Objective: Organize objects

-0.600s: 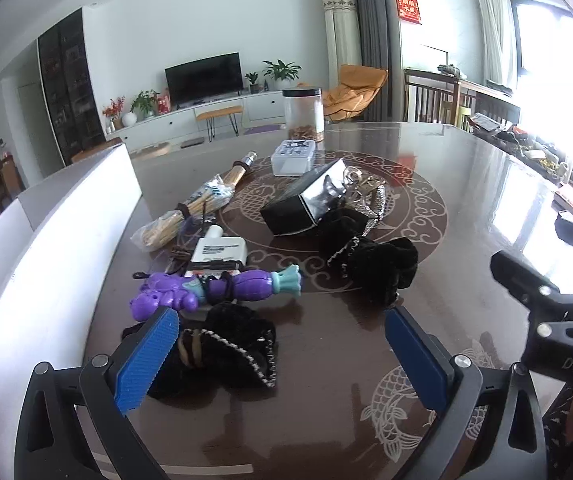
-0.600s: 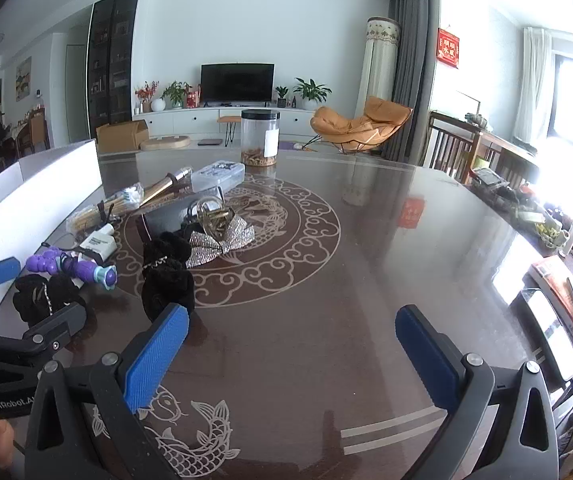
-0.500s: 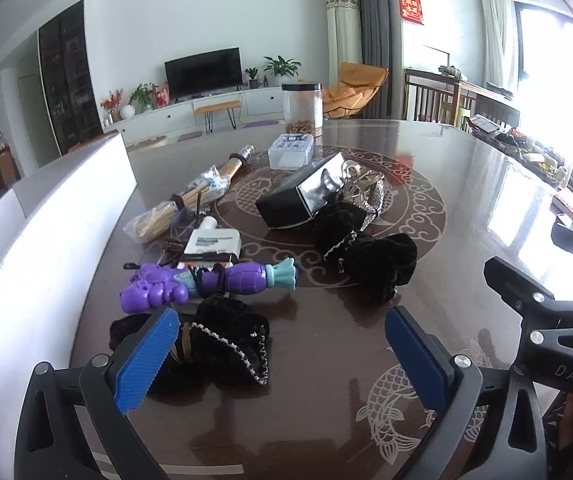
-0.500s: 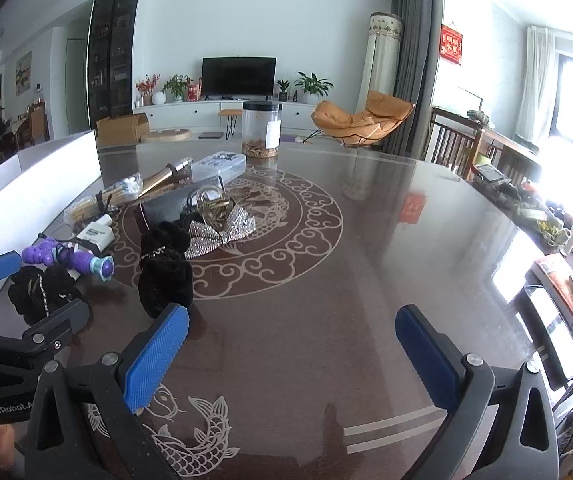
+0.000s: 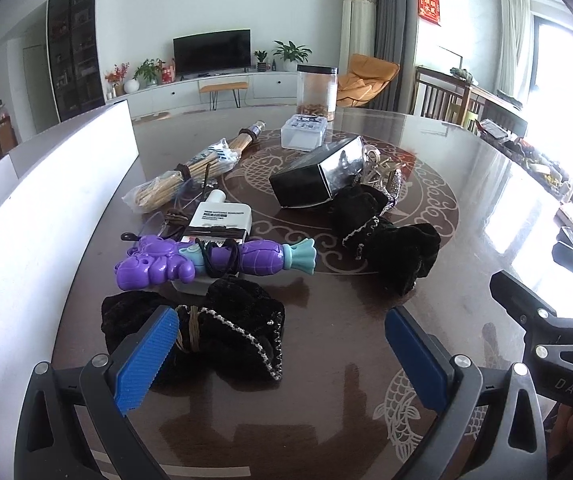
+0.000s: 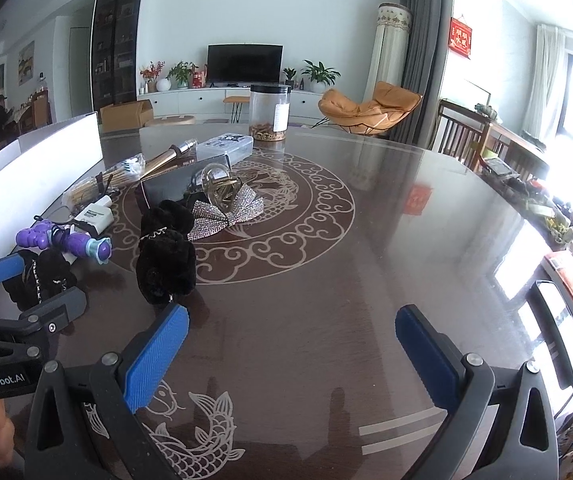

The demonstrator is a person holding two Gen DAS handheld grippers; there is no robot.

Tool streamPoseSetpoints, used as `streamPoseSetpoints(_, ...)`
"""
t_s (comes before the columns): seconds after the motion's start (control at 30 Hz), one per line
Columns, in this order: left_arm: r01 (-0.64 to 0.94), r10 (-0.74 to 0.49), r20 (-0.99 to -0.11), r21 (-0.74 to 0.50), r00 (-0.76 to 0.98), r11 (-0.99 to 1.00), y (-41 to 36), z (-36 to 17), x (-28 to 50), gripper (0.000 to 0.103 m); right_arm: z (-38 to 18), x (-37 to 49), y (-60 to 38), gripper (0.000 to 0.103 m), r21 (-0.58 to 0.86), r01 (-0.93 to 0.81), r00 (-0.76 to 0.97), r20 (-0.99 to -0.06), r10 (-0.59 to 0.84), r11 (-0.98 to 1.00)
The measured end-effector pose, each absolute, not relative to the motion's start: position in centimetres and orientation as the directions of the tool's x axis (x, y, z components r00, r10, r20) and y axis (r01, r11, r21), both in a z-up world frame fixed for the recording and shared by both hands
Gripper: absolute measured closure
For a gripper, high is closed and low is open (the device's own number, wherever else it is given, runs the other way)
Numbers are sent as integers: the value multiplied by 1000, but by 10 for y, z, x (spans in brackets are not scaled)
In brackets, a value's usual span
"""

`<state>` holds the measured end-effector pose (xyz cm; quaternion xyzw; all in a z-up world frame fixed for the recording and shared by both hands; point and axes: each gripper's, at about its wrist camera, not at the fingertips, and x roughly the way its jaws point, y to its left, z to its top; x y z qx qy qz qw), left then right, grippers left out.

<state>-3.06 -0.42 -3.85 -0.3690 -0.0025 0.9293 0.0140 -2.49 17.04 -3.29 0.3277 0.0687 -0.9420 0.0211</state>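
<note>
- The dark glossy round table with pale scroll-and-fish inlay (image 5: 466, 184) carries everything; a long white box wall (image 5: 46, 208) runs along its edge from 8 to 11 o'clock in the left wrist view.
- The black velvet bow with a silver chain trim (image 5: 222, 328) lies at 7 o'clock, right at the left gripper's (image 5: 282, 352) left blue pad; half a second ago it sat lower and smaller in this view, so the gripper has closed in on it.
- A second black velvet bow (image 5: 390, 248) lies at 2 o'clock of the first, well apart, overlapping a glittery silver bow (image 6: 230, 212).
- The black rectangular gift box with a shiny end (image 5: 318, 176) sits at 12 o'clock, a clear plastic jar with a dark lid (image 5: 317, 90) beyond it.
- The purple and teal plastic toy (image 5: 214, 260) lies just behind the near bow, resting on a white flat bottle (image 5: 222, 218); whether toy and bow touch is hard to say.
- The bagged bundle of wooden sticks (image 5: 190, 172) lies at 11 o'clock.
- The left gripper's jaws stand fully spread with nothing between the pads.
- The right gripper (image 6: 290, 348) is likewise spread wide and empty, over bare table.
- Judgement: sorting has barely begun; the near bow looks like the first pick, needing a further drop and shift left.
</note>
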Motion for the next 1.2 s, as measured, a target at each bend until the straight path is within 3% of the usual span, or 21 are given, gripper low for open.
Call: streamPoseSetpoints(1.2, -33, 24, -692, 0, -721, -999, -1, -41, -32, 0, -31, -26, 172, 0, -96, 82, -782, -624, -4, -992)
